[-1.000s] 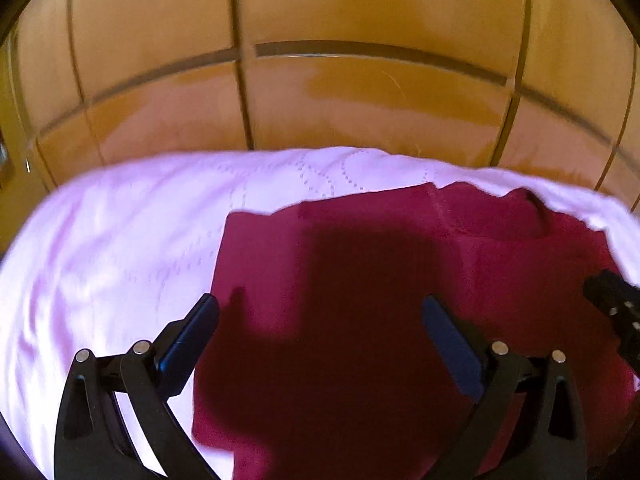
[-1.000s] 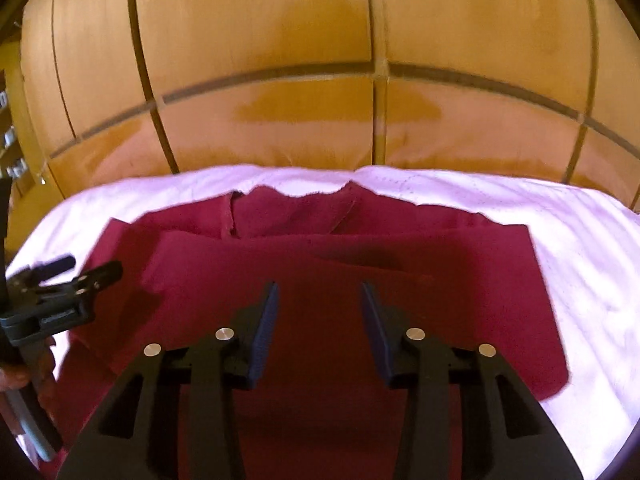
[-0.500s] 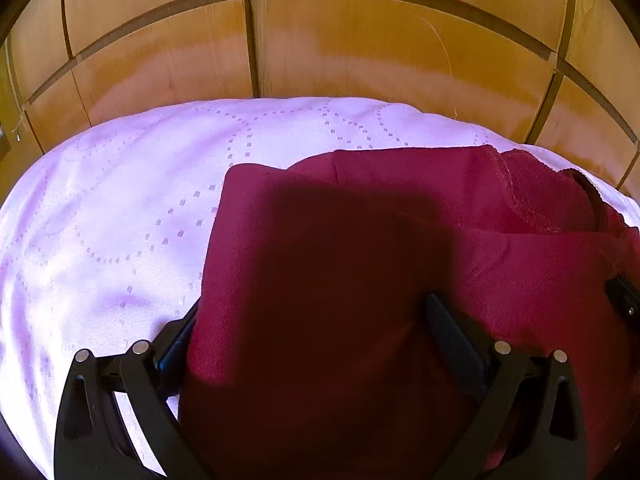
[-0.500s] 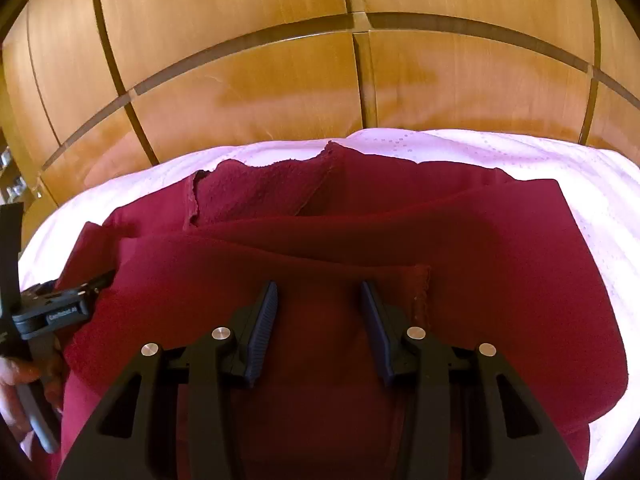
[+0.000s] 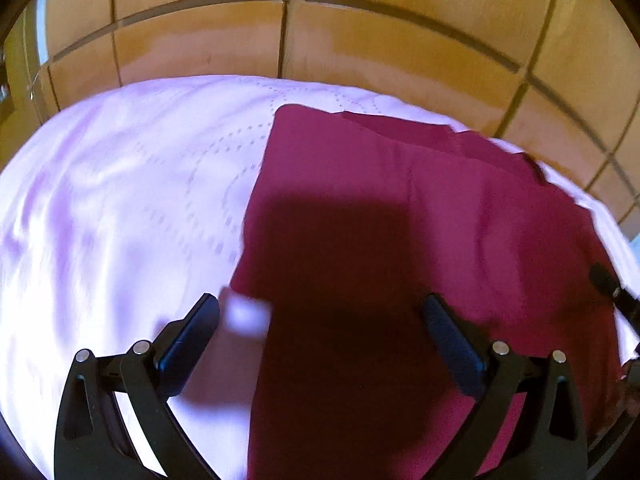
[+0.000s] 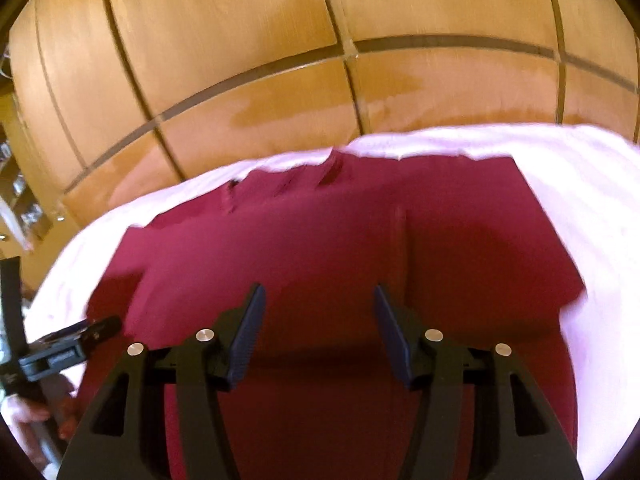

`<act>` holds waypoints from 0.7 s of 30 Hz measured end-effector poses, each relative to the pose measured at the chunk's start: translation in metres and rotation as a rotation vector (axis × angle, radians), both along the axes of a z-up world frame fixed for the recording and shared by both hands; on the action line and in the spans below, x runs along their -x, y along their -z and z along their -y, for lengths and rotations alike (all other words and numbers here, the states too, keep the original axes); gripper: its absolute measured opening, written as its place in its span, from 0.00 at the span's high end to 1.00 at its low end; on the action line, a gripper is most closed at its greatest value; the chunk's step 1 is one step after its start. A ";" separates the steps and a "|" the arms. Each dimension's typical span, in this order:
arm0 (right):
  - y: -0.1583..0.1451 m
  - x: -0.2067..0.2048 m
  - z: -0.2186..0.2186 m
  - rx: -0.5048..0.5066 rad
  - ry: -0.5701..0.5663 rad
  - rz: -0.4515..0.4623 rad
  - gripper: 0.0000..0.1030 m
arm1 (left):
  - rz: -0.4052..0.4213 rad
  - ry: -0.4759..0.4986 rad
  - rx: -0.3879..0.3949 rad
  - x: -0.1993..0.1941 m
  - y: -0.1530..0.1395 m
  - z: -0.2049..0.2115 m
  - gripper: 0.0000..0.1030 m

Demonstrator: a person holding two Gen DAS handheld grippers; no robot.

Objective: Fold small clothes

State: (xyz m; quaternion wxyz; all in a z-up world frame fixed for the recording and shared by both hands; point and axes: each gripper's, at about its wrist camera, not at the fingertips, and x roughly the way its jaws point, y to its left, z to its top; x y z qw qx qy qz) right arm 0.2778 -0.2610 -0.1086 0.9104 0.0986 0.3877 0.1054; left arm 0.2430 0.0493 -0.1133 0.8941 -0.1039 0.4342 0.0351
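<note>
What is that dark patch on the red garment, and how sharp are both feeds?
Left wrist view: the patch is a cast shadow on the maroon garment, not a stain; the pale sheet glares, motion-smeared. Right wrist view: garment edges blurred, wood panels bowed by fisheye.

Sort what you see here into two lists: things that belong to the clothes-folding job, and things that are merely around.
Part of the job:
- maroon garment
- left hand-held gripper, open
- right hand-held gripper, open

Merely around:
- pale pink quilted cover beneath the garment
- wooden panelled wall behind
</note>
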 end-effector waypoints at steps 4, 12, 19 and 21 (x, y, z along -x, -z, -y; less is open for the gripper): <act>-0.001 0.044 0.008 -0.001 -0.024 -0.041 0.46 | -0.035 0.035 -0.018 0.029 0.006 0.004 0.02; 0.014 0.110 0.035 -0.083 0.025 -0.094 0.46 | -0.002 0.119 -0.096 0.085 0.007 0.011 0.02; 0.017 0.142 0.025 -0.014 0.017 -0.029 0.41 | 0.059 0.146 -0.110 0.117 0.008 0.010 0.02; 0.015 0.145 0.027 -0.033 0.017 -0.028 0.37 | 0.069 0.160 -0.106 0.124 0.007 0.008 0.02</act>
